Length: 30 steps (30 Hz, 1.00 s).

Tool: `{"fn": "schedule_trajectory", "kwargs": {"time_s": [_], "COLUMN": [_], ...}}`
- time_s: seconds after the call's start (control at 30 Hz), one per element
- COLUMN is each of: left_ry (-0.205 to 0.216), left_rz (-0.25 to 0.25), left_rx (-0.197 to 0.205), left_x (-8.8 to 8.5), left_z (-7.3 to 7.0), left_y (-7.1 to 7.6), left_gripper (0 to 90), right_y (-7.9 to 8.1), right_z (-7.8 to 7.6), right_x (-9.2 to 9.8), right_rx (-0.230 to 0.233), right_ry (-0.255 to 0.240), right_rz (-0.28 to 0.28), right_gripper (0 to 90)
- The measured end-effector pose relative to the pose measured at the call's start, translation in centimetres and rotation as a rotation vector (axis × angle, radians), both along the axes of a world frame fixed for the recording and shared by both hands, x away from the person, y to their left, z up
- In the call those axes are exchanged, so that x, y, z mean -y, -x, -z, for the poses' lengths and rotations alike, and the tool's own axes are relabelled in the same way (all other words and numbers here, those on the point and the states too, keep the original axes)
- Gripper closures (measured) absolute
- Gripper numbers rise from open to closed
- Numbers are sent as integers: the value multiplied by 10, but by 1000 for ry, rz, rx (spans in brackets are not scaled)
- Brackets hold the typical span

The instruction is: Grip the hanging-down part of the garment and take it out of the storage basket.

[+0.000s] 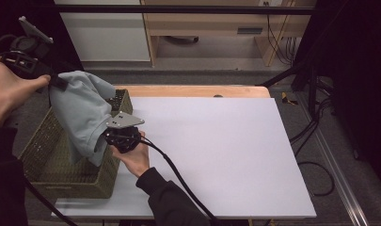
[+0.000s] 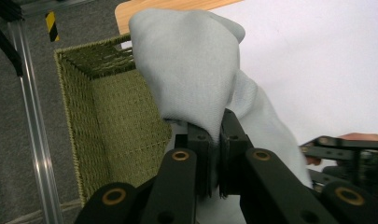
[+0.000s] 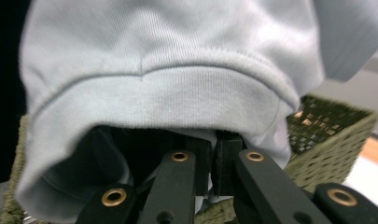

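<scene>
A pale blue-grey garment (image 1: 82, 113) hangs over a green woven basket (image 1: 66, 181) at the table's left end. My left gripper (image 1: 59, 81) holds its top corner, high at the left, jaws shut on the cloth. In the left gripper view the fabric (image 2: 191, 70) bunches up from between the closed jaws of that gripper (image 2: 214, 128). My right gripper (image 1: 108, 136) is lower, at the garment's bottom edge beside the basket's near right corner. In the right gripper view the hem (image 3: 177, 70) drapes over the right gripper (image 3: 213, 140), whose jaws are shut on a fold of it.
A white sheet (image 1: 216, 150) covers the wooden table (image 1: 193, 91) to the right of the basket. The right gripper's cable (image 1: 178, 179) trails across the sheet toward the front edge. Floor cables (image 1: 315, 127) and a metal rail (image 1: 338, 179) lie off the table's right side.
</scene>
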<state>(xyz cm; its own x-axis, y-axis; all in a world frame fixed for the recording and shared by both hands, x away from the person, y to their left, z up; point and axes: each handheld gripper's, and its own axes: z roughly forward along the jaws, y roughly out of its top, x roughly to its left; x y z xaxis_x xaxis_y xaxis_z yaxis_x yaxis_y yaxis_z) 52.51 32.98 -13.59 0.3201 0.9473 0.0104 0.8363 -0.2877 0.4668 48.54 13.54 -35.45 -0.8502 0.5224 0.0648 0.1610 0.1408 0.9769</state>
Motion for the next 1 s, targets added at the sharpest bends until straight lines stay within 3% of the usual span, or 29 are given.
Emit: {"fn": "schedule_trajectory", "kwargs": {"time_s": [0.5,0.67,0.73,0.83,1.0], "left_ry": [12,22,24,40,60], "left_rz": [2,-1,-1,8,29], "left_rx": [14,28,30,37,46], "left_x": [2,1,1,1,8], "left_z": [-1,-3,-4,-5,-6], "left_y": [2,5,5,7,7], "left_gripper": [852,852,853,852,852], "right_y": [9,13,13,15,18], "right_z": [-49,-76,-79,-98,-116], "right_x": [45,57,59,66,76], "right_rx": [108,157,167,205,242], "right_ry": [-25,-43,-41,-46,-52], "right_rz": [32,55,59,83,102], "right_gripper": [883,884,884,884,885]}}
